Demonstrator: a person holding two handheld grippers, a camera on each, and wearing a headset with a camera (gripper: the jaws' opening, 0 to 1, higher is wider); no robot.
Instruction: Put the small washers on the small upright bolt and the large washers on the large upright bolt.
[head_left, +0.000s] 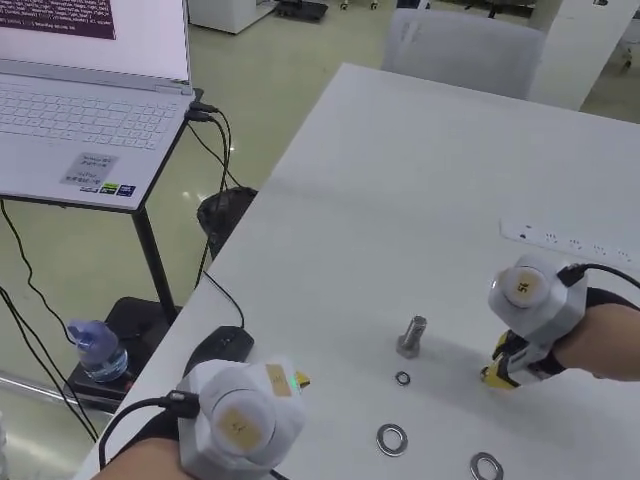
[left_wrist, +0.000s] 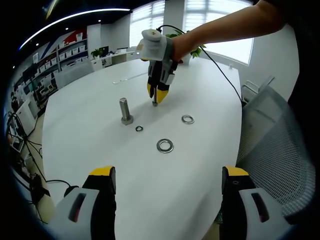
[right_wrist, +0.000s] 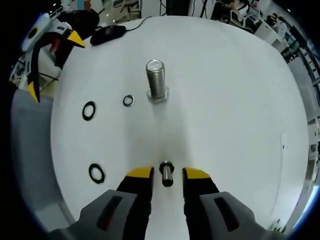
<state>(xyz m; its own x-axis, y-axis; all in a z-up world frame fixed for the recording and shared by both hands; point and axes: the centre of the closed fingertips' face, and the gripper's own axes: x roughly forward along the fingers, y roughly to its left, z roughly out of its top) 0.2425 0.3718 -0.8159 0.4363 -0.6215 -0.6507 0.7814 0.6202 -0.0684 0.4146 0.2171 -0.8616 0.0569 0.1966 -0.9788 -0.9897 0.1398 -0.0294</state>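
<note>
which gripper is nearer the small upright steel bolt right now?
Right. The right gripper straddles the small upright steel bolt, one jaw on each side. The left gripper, open, is well away, past the large upright steel bolt.

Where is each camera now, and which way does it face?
Head view: above the table, looking down at the large bolt; left gripper, right gripper, forearms show.
Left gripper view: low, facing across it; own jaws wide apart.
Right gripper view: tilted down, own jaws flanking the small bolt.
All share the large bolt.
</note>
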